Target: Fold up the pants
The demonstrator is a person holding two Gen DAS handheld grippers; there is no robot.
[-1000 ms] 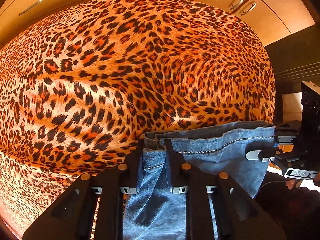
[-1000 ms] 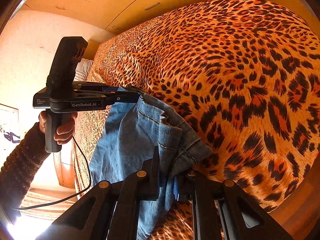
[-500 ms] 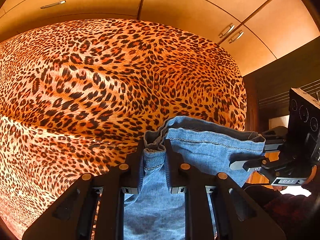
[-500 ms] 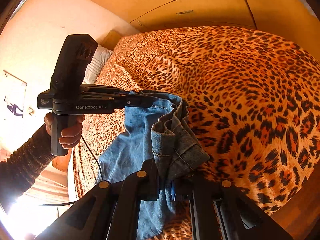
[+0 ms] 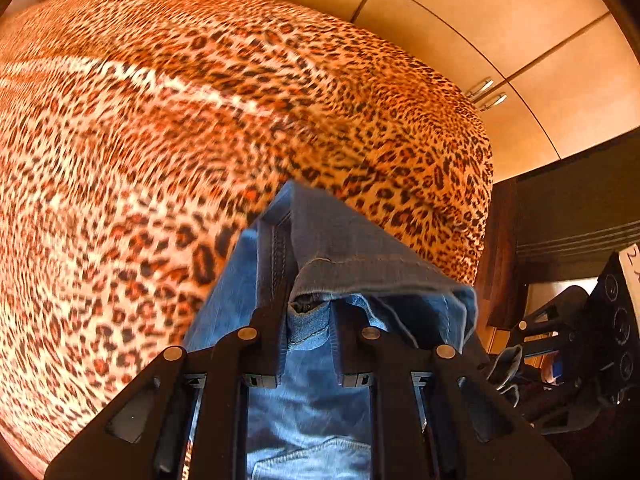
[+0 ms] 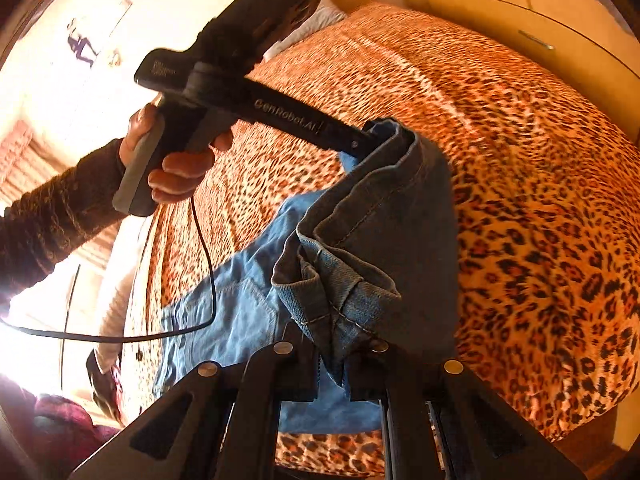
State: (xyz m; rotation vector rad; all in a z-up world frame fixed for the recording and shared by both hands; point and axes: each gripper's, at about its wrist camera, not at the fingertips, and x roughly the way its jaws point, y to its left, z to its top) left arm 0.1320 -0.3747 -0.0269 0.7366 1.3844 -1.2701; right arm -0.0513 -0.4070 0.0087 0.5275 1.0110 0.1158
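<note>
Currently: pants (image 5: 352,256) blue denim, stitched hem bunched, lifted above leopard-print bed (image 5: 160,140) | left claw (image 5: 310,320) clenched on hem | right claw (image 6: 334,344) clenched on hem | wooden cupboards (image 5: 500,32) behind bed | cable (image 6: 200,264) crossing denim.
</note>
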